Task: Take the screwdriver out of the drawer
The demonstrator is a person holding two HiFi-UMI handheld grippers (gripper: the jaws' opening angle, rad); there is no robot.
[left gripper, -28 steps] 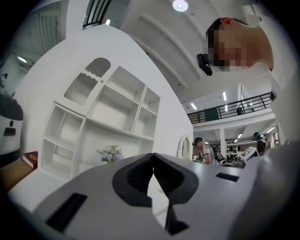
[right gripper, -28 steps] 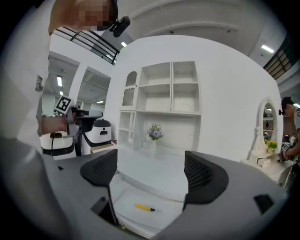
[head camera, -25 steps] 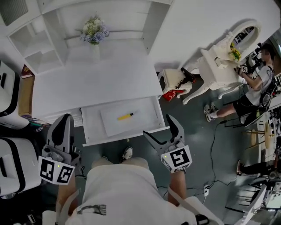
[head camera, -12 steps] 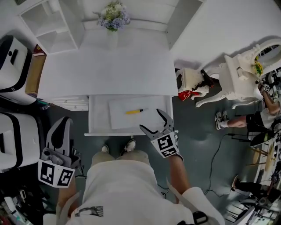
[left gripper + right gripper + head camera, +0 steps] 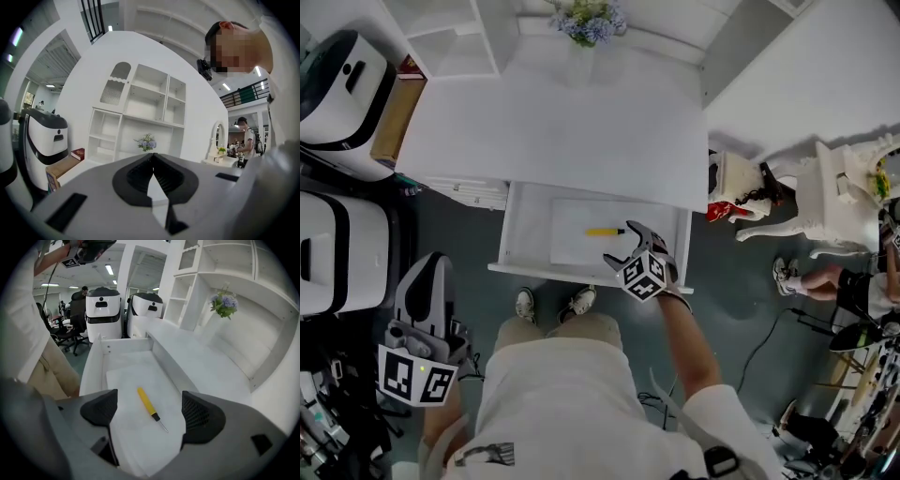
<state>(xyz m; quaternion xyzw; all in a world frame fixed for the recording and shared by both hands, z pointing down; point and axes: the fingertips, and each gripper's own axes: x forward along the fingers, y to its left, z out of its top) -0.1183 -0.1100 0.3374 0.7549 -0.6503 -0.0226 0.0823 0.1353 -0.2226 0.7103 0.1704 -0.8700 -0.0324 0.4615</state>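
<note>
Two white machines (image 5: 337,253) stand at the far left beside the desk, with a red book (image 5: 411,67) on a ledge behind them. The left gripper (image 5: 431,274) hangs low at the person's left side, well apart from the drawer. Its own view shows the jaws together, the dark pads meeting at their tips with nothing caught between them. That view looks toward white shelves (image 5: 140,117).

The white desk (image 5: 553,131) fills the middle, with a bunch of flowers (image 5: 586,21) at its far edge. Under its near edge the drawer (image 5: 514,234) is pulled out toward the person. A white sheet (image 5: 577,248) covers much of its floor. The screwdriver (image 5: 604,231) lies flat on that sheet in the right half of the drawer, its yellow handle to the left and its thin metal tip to the right. The person's shoes (image 5: 581,300) show on the floor just near of the drawer front.

The right gripper (image 5: 623,246) reaches over the drawer's near right corner, jaws wide apart and holding nothing. In its own view the screwdriver lies on the sheet in the gap between the two pads (image 5: 201,416), touched by neither. In the head view, the tip of the far jaw sits near the screwdriver's metal end.

Farther right a white dressing table (image 5: 844,187) stands well apart from the desk.
</note>
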